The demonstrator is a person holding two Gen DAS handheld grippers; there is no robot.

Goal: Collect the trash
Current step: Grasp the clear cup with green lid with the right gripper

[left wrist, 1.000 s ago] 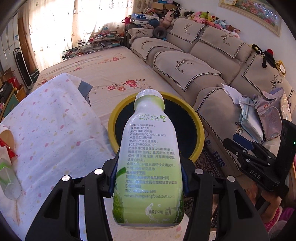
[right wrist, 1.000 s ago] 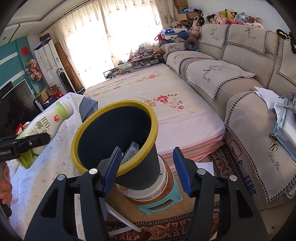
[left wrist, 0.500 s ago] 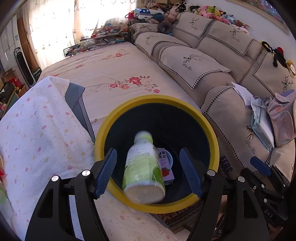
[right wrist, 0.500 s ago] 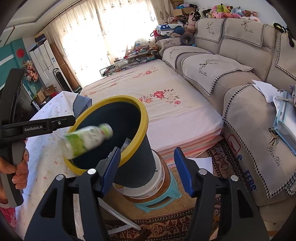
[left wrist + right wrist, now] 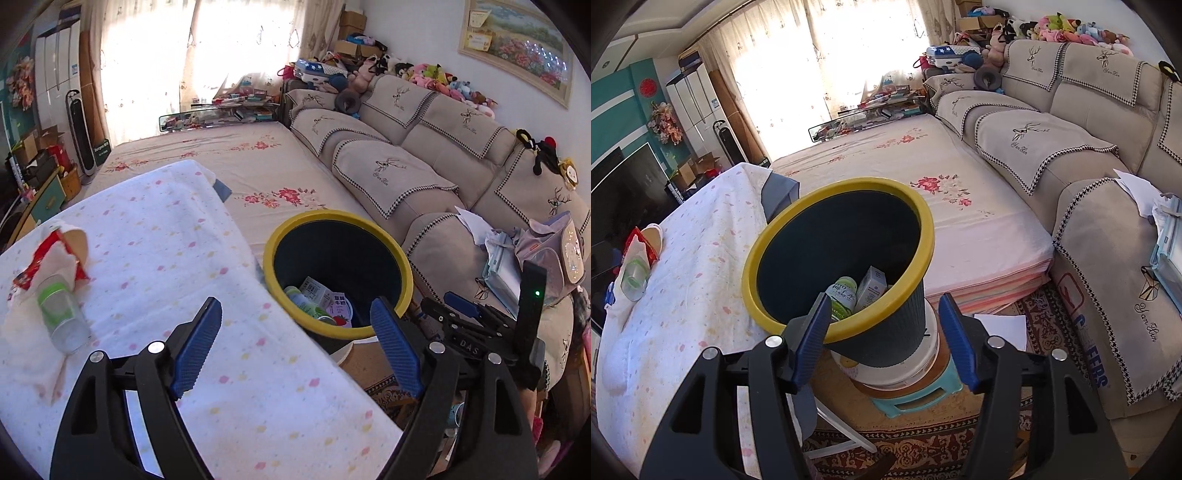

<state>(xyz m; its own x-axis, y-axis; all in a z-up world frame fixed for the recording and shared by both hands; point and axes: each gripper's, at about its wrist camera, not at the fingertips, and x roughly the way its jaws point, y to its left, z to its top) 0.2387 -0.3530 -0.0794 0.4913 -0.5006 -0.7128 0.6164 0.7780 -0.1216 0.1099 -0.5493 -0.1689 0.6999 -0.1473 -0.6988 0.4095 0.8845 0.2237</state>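
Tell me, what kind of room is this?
Probably a lived-in family living room: a long beige cushioned sofa with stuffed toys along its top, a floral-sheeted mattress, and a yellow-rimmed dark trash bin for the clean-up.

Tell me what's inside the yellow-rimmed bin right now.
Inside the bin lie a green-labelled bottle, a small white carton and a strawberry milk carton. The near wall and rim hide the bottom, so anything beneath them cannot be seen.

Green bottle (image 5: 308, 307) inside yellow-rimmed bin (image 5: 405, 266)
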